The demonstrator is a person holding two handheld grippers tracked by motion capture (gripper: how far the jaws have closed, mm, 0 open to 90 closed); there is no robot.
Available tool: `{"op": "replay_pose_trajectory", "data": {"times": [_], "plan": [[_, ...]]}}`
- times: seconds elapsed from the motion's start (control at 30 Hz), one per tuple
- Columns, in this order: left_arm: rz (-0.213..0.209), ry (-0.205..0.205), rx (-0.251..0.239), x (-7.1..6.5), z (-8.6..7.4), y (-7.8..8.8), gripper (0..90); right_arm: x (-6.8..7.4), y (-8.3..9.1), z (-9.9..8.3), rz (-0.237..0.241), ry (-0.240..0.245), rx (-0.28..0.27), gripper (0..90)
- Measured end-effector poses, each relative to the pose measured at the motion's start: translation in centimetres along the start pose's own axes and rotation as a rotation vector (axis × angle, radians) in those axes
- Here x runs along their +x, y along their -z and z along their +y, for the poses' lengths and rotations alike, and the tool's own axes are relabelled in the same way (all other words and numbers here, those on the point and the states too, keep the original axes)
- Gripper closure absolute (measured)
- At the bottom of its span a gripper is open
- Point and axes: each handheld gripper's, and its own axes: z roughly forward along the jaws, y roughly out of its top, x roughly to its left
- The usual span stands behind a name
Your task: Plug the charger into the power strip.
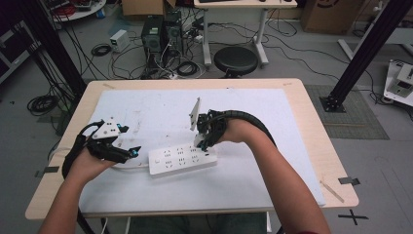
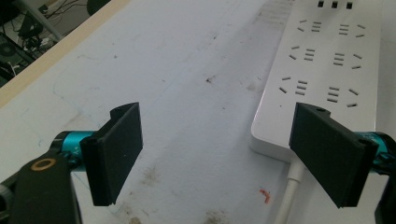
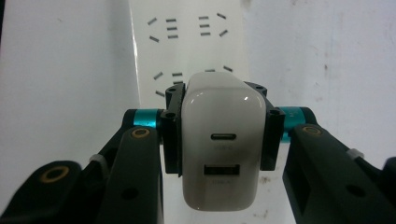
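Two grippers are engaged: the right gripper [image 3: 219, 135] is clamped on a white charger [image 3: 221, 144] above the power strip [image 1: 182, 158], seemingly for plugging in, while the left gripper [image 2: 219, 154] is held spread by the strip's near-left cord end.

The power strip [image 1: 182, 159] is white with rows of dark slots; the charger [image 3: 223, 144] is off-white. Both claws have black jaws and teal collars. A white, stained mat [image 1: 160, 112] covers the pale wooden bench [image 1: 319, 146].

White charger [image 3: 221, 140] held over white power strip [image 1: 182, 158].
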Motion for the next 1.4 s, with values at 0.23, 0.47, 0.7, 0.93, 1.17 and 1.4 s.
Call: {"op": "replay_pose_trajectory", "data": {"times": [0.23,0.47,0.7,0.93,1.17,1.4], "plan": [[-0.002,-0.005,0.009,-0.1,-0.3,0.1,17.4,-0.5,-1.0,1.3,0.043,0.048,0.027,63.1],[-0.001,-0.001,0.006,-0.1,-0.5,0.3,17.4,-1.4,-1.9,2.6,0.081,0.083,0.077,63.1],[0.000,0.003,0.004,0.1,-0.6,0.4,17.4,-1.9,-2.5,3.4,0.110,0.099,0.112,63.1],[-0.001,0.004,0.007,0.2,-0.9,0.3,17.4,-2.1,-2.8,3.4,0.125,0.088,0.148,63.1],[-0.001,0.010,0.002,0.3,-1.0,0.3,17.4,-2.4,-3.0,3.5,0.130,0.088,0.165,63.1],[-0.004,0.009,0.004,0.4,-1.2,0.3,17.4,-2.4,-3.4,4.0,0.138,0.105,0.179,63.1]]}}
